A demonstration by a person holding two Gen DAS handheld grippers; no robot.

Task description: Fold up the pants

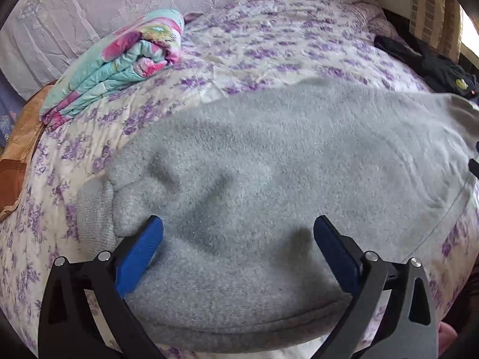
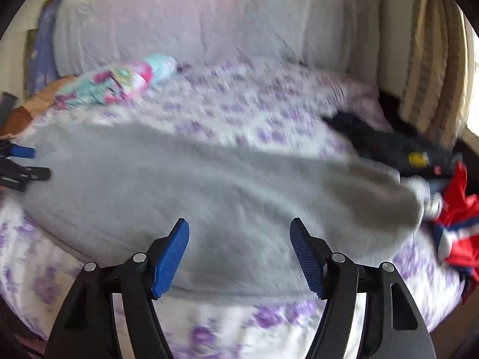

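Grey fleece pants (image 1: 269, 164) lie spread across the bed, running left to right; they also show in the right wrist view (image 2: 209, 185), which is blurred. My left gripper (image 1: 238, 224) is open, its blue fingers straddling the bunched left end of the pants, low over the cloth. My right gripper (image 2: 239, 227) is open and empty, just above the near edge of the pants at their middle. The left gripper's tips (image 2: 27, 164) show at the far left of the right wrist view.
The bed has a purple floral cover (image 1: 269, 45). A folded turquoise and pink quilt (image 1: 119, 65) lies at the back left. Dark clothes (image 2: 389, 146) and a red, white and blue garment (image 2: 458, 224) lie at the right end. Pale pillows (image 2: 194, 24) line the back.
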